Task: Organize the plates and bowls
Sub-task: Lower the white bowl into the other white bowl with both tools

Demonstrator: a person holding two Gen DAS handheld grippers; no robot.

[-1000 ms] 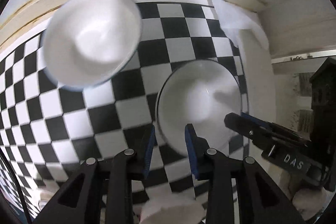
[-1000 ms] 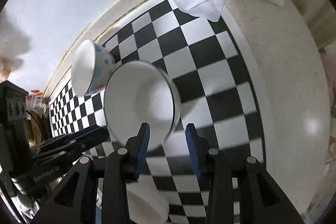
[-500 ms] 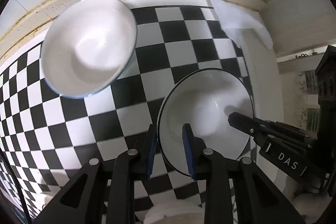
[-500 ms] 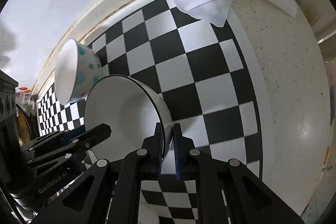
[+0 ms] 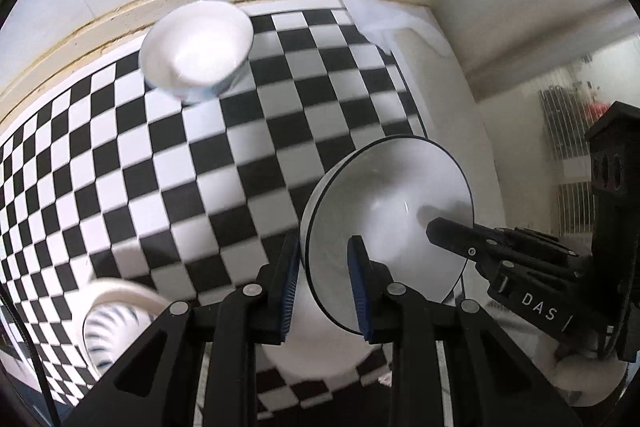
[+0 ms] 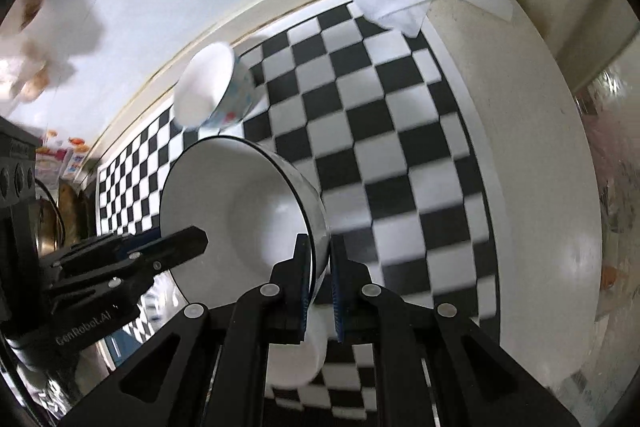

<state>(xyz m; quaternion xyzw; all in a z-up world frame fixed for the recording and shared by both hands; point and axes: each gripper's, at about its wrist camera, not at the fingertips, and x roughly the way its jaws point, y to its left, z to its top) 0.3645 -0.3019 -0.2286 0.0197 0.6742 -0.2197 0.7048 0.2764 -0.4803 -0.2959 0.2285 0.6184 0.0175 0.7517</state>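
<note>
Both your grippers, left gripper (image 5: 323, 277) and right gripper (image 6: 321, 277), pinch the glossy, round, dark-rimmed white bowl (image 5: 394, 223) above the checkered mat (image 5: 168, 163)

Left gripper (image 5: 323, 279) clamps the rim of the dark-rimmed white bowl (image 5: 394, 223); right gripper (image 5: 434, 225) grips its opposite rim above the checkered mat (image 5: 200, 167).

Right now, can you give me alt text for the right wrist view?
The right gripper pinches the rim of a white bowl, tilted above a checkered mat; the left gripper grips its far side. A patterned bowl sits behind.
</note>
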